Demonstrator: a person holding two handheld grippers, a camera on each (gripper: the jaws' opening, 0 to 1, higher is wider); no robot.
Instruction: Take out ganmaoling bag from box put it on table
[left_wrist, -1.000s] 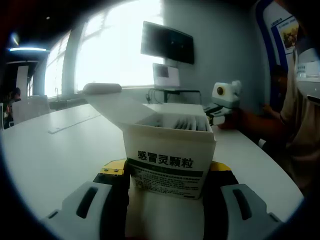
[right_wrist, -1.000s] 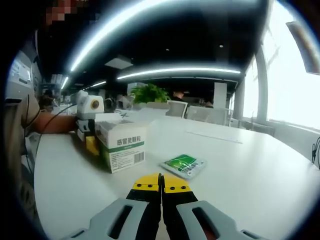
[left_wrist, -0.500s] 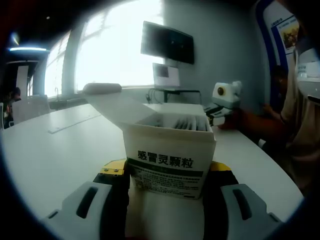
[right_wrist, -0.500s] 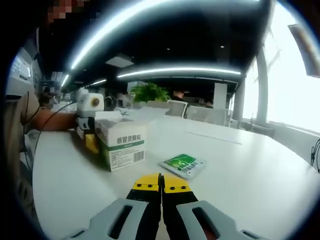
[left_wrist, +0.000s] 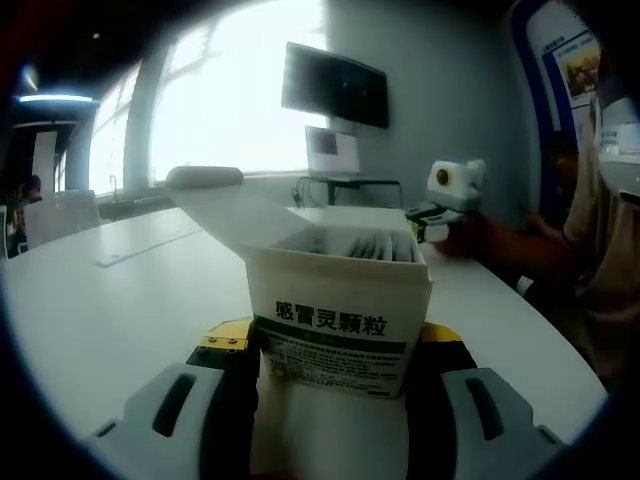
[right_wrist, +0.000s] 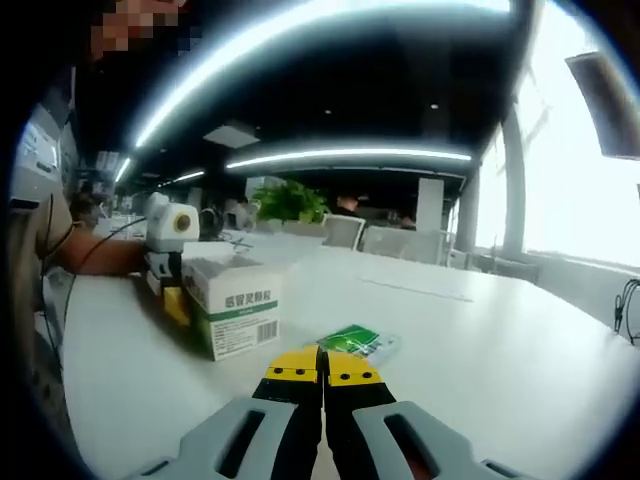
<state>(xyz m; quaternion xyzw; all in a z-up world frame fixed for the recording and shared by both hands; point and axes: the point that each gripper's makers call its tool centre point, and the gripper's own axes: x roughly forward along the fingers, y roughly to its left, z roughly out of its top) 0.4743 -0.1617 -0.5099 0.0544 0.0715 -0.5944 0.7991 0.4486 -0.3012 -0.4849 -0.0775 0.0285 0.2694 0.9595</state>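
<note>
A white ganmaoling box (left_wrist: 340, 300) with green print stands on the white table (left_wrist: 90, 300), its lid flap open and several sachets upright inside. My left gripper (left_wrist: 335, 342) is shut on the box's sides. In the right gripper view the same box (right_wrist: 235, 318) stands at left with the left gripper (right_wrist: 168, 240) behind it. A green ganmaoling bag (right_wrist: 360, 342) lies flat on the table (right_wrist: 500, 360) just beyond my right gripper (right_wrist: 323, 362), whose jaws are shut with nothing between them. In the left gripper view the right gripper (left_wrist: 440, 205) hovers beyond the box, held in a hand.
A person's arm (left_wrist: 530, 250) reaches in from the right. A dark monitor (left_wrist: 333, 85) hangs on the far wall above a small screen (left_wrist: 332, 152). Office chairs (right_wrist: 385, 238) and a plant (right_wrist: 285, 200) stand past the table's far edge.
My right gripper has risen a little, so box and bag sit lower in its view. The left gripper and the box have stayed still.
</note>
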